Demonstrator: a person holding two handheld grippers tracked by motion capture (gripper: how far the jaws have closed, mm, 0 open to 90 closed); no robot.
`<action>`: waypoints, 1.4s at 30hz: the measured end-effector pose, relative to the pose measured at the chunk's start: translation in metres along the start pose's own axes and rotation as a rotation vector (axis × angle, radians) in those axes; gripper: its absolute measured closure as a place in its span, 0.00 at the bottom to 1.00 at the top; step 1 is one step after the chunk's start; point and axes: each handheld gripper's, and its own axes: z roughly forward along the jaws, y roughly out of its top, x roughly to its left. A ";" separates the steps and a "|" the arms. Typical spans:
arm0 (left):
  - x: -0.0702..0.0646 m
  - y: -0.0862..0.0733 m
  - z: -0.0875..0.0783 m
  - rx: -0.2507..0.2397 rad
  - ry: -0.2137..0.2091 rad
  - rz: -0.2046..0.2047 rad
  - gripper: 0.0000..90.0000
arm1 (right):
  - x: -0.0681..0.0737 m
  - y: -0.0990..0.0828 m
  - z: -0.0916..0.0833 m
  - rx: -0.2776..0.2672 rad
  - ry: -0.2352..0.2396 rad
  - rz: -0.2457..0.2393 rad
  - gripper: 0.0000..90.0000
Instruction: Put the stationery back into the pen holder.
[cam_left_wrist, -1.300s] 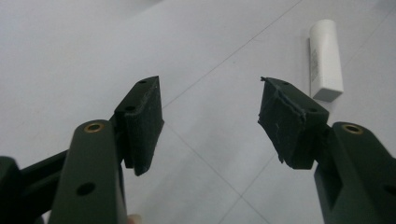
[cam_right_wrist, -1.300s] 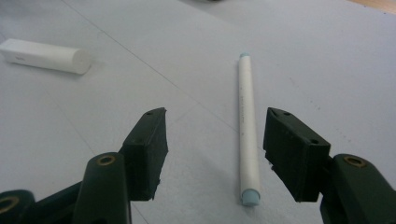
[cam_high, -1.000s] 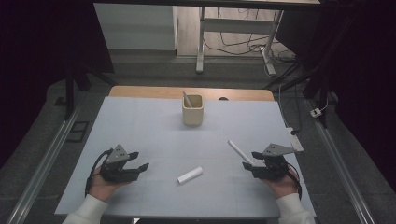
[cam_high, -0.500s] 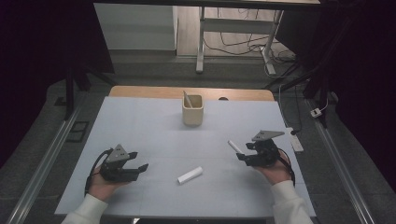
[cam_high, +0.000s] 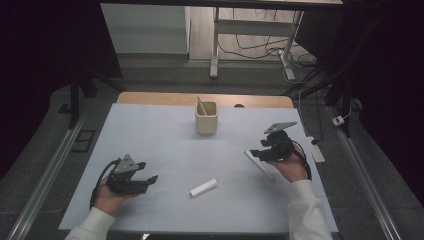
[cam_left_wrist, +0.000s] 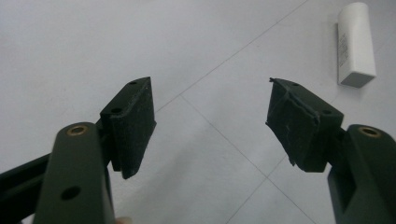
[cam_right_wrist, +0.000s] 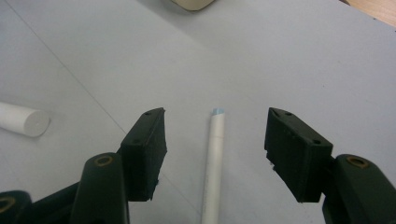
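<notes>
The right gripper hovered over the long white stick at about four o'clock on the bench, its jaws standing wide with the stick lying on the surface between them and touched by neither pad. In the right gripper view the stick ran straight up the middle of the gap, its blue-tinged tip toward twelve o'clock, so the line-up looked good.

The step in hand seemed to be picking that stick up, probably to drop it into the beige cup at twelve o'clock, where another stick already leaned. To do it well, the gripper would need to sink until the pads bracketed the stick just above the bench, staying square to it, then close gently at the stick's middle so it would not pivot or roll away. A round, thin stick could easily squirt sideways if one pad met it first.

The left gripper, at seven o'clock, had just been opening its jaws, and nothing lay between them. The short white tube lay apart from it at six o'clock, at one o'clock in the left gripper view.
</notes>
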 end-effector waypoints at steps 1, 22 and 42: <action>0.000 0.000 0.000 0.001 0.000 0.002 0.35 | -0.001 0.001 0.001 0.006 0.002 0.002 0.43; 0.000 0.002 0.001 0.001 -0.002 0.004 0.34 | -0.007 0.000 0.047 0.172 0.015 -0.010 0.47; 0.001 0.001 0.001 0.003 0.006 0.010 0.34 | -0.006 0.003 0.071 0.284 -0.004 -0.019 0.70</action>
